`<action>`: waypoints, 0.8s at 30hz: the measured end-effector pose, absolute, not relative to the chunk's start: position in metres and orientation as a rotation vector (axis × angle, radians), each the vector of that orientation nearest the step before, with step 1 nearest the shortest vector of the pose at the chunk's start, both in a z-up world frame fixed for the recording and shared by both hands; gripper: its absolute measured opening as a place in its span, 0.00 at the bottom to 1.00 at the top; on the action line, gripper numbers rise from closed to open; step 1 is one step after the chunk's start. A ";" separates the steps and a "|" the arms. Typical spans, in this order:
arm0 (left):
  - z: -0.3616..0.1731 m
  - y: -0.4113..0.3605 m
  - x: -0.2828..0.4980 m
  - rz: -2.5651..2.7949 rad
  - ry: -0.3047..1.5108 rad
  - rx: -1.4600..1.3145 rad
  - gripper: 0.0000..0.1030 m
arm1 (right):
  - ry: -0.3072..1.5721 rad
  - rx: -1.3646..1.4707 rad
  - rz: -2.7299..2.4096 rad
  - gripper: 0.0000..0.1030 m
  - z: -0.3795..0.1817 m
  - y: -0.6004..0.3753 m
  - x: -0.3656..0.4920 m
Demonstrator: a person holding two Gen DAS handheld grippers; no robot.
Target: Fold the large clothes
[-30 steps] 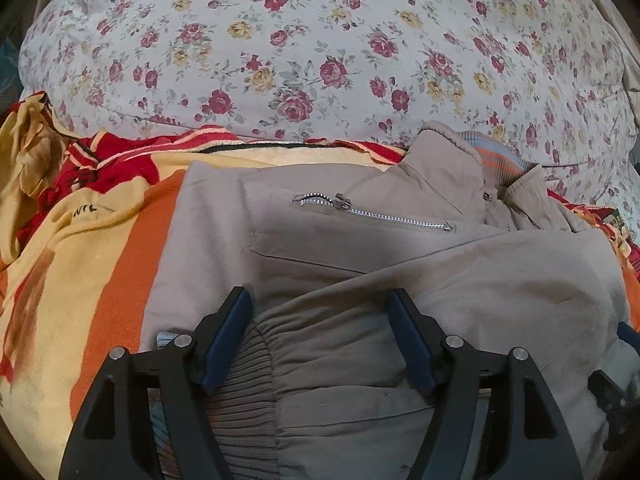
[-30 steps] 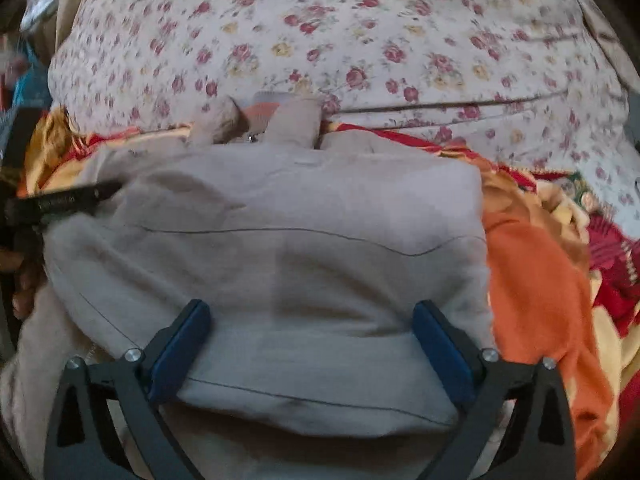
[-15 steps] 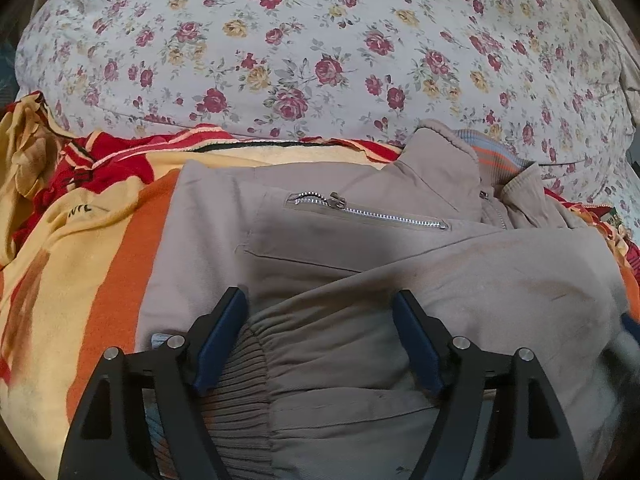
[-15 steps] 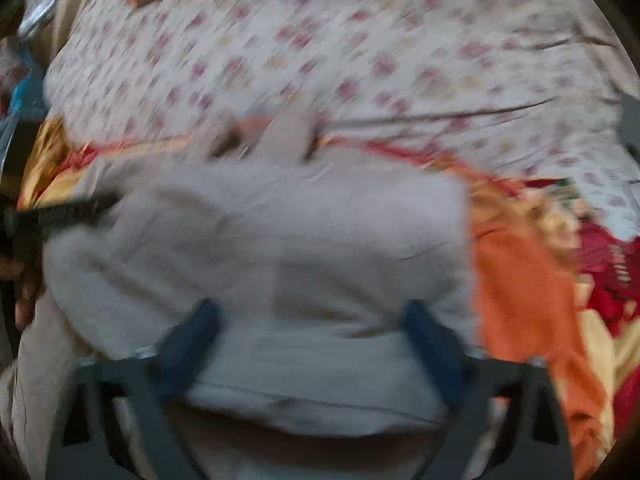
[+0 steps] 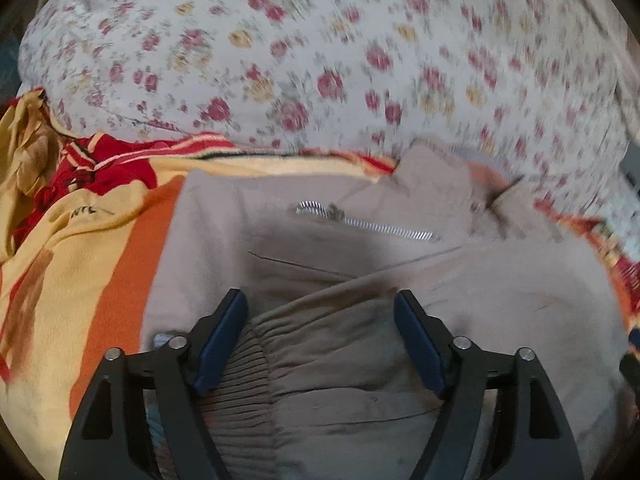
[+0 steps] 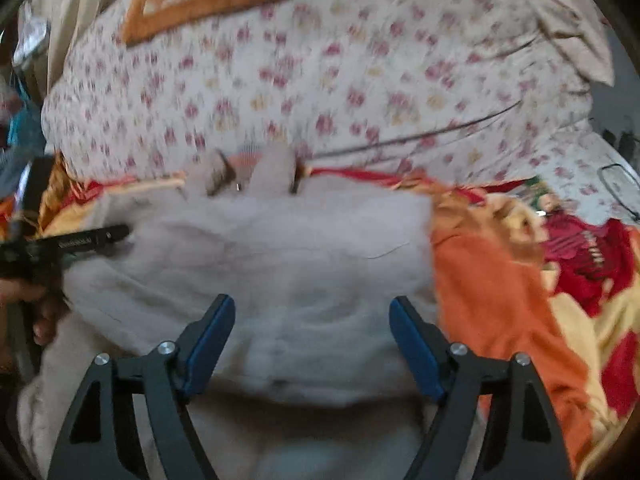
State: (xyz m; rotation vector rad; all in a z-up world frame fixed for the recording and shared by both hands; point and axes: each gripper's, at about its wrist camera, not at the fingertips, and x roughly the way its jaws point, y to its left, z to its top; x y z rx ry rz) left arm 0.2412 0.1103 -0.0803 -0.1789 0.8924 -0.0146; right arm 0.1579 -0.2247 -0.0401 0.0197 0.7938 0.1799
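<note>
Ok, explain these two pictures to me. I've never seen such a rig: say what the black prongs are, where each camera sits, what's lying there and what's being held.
No robot here: a person carries a hand-held gripper in each hand, each with a fisheye camera looking along its two blue-padded fingers. One picture is from the left hand-held gripper, the other from the right hand-held gripper. A beige jacket with a zipper lies partly folded on a striped blanket, with a floral quilt behind. Both stand open over the jacket; neither clamps it. The right one's jaws have just narrowed somewhat. At the right view's left edge the other gripper and the person's fingers show.
</note>
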 end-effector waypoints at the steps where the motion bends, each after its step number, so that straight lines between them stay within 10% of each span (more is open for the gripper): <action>1: -0.072 0.115 0.234 -0.029 0.872 -0.205 0.67 | 0.782 0.030 0.179 0.81 -0.032 -0.227 0.148; 24: -0.017 0.153 0.046 -0.072 0.718 -0.091 0.67 | 0.918 0.105 0.190 0.82 -0.041 -0.334 -0.042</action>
